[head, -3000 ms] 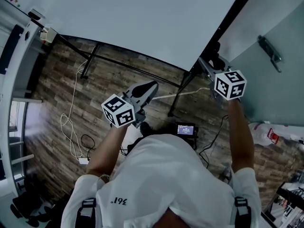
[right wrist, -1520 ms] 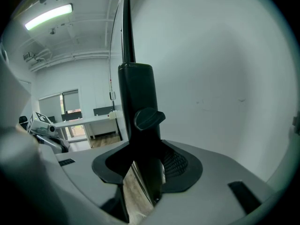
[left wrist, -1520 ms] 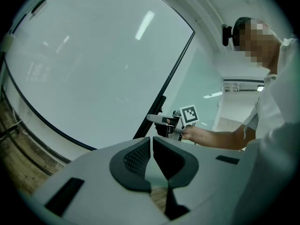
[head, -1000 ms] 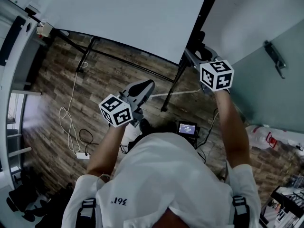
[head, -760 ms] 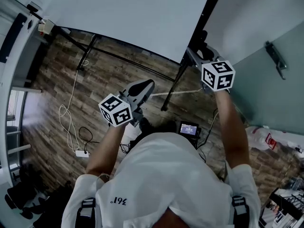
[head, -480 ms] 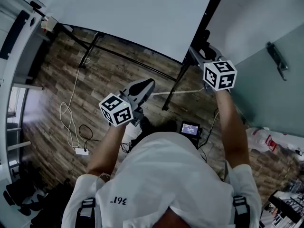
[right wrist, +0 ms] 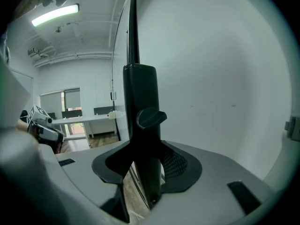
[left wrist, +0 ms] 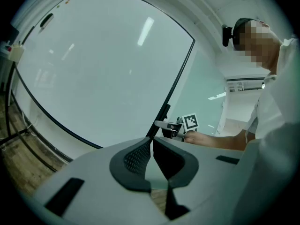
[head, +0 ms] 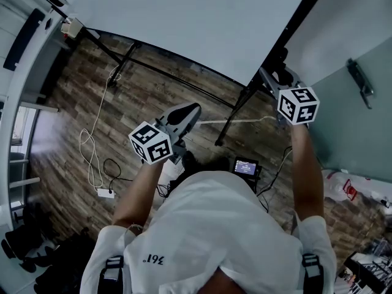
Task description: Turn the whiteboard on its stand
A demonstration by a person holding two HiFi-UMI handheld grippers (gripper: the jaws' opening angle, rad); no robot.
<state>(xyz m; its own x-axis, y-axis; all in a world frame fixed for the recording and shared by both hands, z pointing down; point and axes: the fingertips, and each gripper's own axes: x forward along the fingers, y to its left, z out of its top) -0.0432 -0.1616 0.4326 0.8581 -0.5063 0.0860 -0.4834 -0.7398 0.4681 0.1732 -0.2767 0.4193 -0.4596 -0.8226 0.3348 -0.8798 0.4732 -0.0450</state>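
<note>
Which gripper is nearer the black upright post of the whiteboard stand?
Right. The right gripper is clamped on the post; the left gripper, shut and empty, hangs apart from it, facing the whiteboard.

whiteboard (head: 184, 23) top runs off head view, stand post (right wrist: 140, 102) partly covers right gripper (right wrist: 145, 168) fingers (right wrist: 180, 165), floor device (head: 246, 167) screen unreadable.
</note>
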